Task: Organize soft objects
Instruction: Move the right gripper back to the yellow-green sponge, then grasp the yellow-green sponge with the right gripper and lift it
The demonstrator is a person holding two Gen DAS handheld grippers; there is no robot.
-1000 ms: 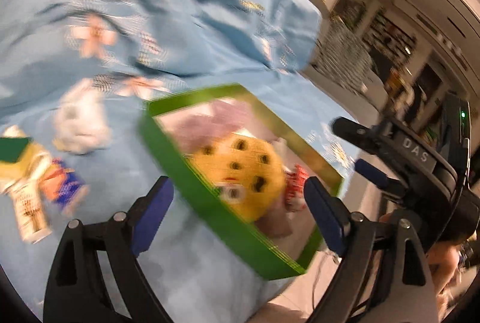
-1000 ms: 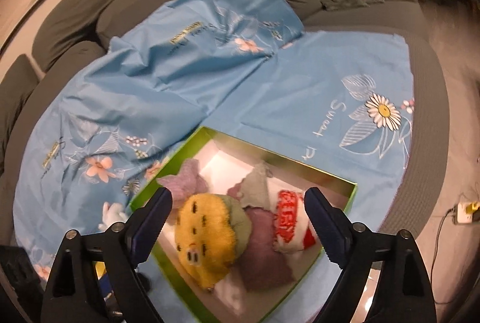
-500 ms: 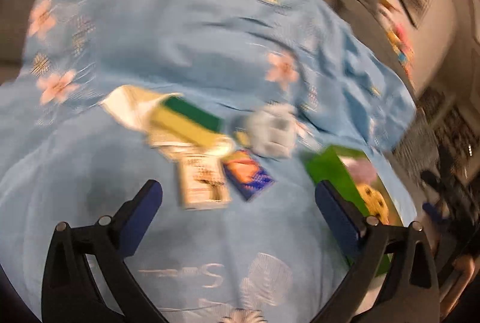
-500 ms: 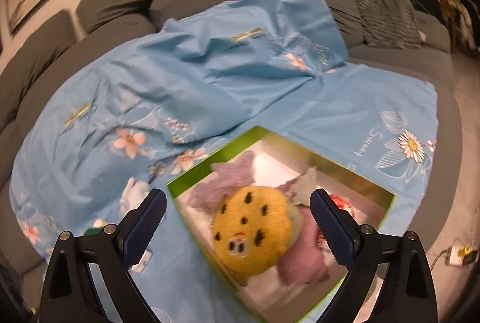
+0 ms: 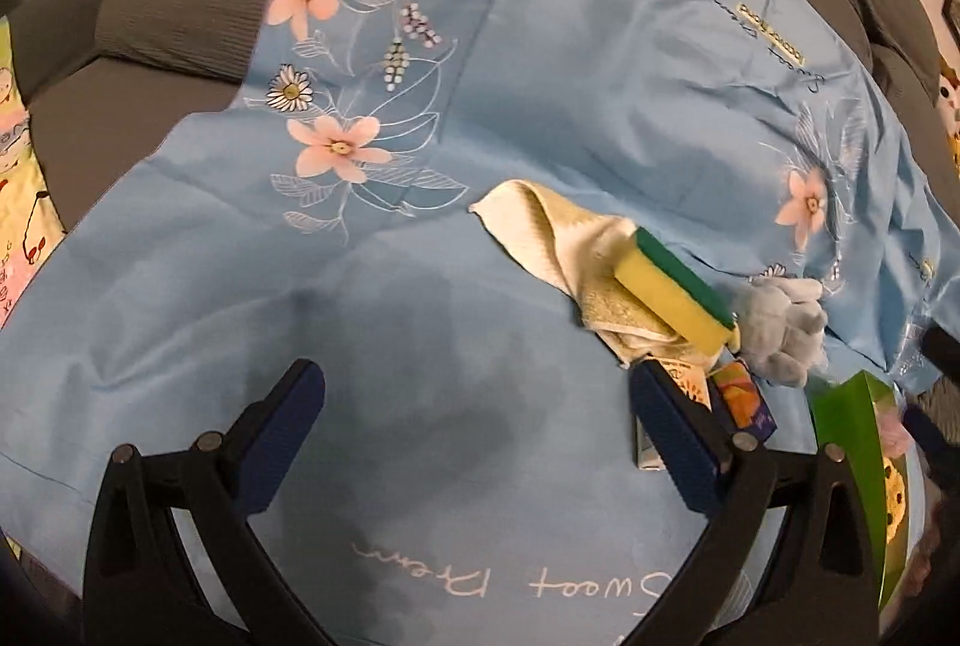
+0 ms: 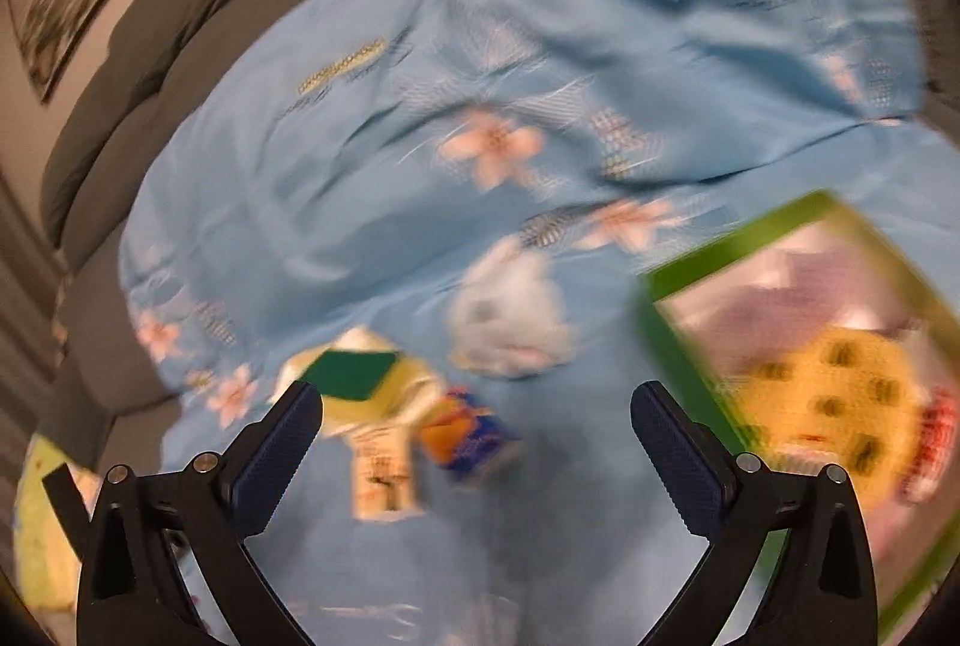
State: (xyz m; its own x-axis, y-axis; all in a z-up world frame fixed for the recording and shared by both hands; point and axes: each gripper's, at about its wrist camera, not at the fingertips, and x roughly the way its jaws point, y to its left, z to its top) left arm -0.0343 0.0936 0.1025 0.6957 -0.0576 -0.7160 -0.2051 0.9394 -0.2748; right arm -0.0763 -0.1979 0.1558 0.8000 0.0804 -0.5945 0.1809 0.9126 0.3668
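sponge [image 5: 681, 289] on towel [image 5: 558, 241], plush toy [image 5: 780, 325] beside, box [image 6: 798, 376] rightward

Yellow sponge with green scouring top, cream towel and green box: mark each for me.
Yellow sponge with green scouring top [image 5: 681, 295], left wrist view, on its yellow side face.
Cream towel [image 5: 543, 232], left wrist view, on the folded upper part.
Green box [image 6: 681, 340], right wrist view, on its near-left wall.

Grey sofa [image 5: 156, 15] under light-blue floral sheet [image 5: 540, 45]. On sheet: cream towel [image 5: 540, 232], yellow-green sponge [image 5: 678, 286] atop it, pale-blue plush [image 5: 780, 322], small packets [image 5: 747, 394], green box [image 5: 846, 442] near front edge.
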